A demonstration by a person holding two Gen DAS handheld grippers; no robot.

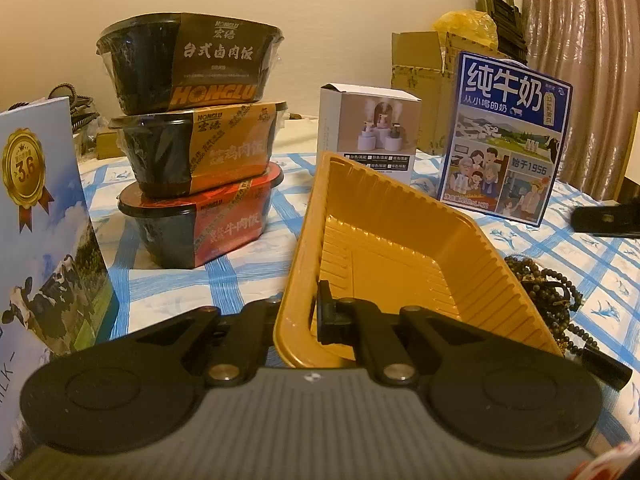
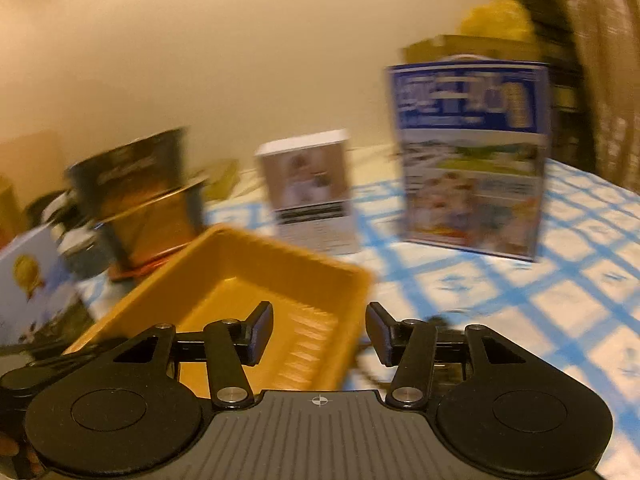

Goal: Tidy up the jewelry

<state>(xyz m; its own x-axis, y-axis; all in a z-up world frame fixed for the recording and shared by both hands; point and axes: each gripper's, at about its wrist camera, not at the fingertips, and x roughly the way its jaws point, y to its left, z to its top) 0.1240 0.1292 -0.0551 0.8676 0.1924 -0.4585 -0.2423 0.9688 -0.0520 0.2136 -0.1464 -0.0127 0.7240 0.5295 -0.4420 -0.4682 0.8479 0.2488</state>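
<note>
A ribbed yellow plastic tray (image 1: 384, 240) is tipped up on the blue-checked cloth. My left gripper (image 1: 300, 312) is shut on its near wall, one finger inside and the other outside. The tray looks empty. A heap of dark bead strings (image 1: 548, 292) lies on the cloth against the tray's right side. The right wrist view is blurred. In it my right gripper (image 2: 320, 332) stands open over the right near corner of the tray (image 2: 248, 264), with nothing gripped between its pads. A dark smear just right of that corner may be the beads (image 2: 440, 320).
Three stacked instant-rice bowls (image 1: 192, 140) stand left of the tray. A small white box (image 1: 368, 128) and a blue milk carton (image 1: 504, 136) stand behind it. Another milk carton (image 1: 44, 220) is close on the left. Cardboard boxes (image 1: 420, 80) line the wall.
</note>
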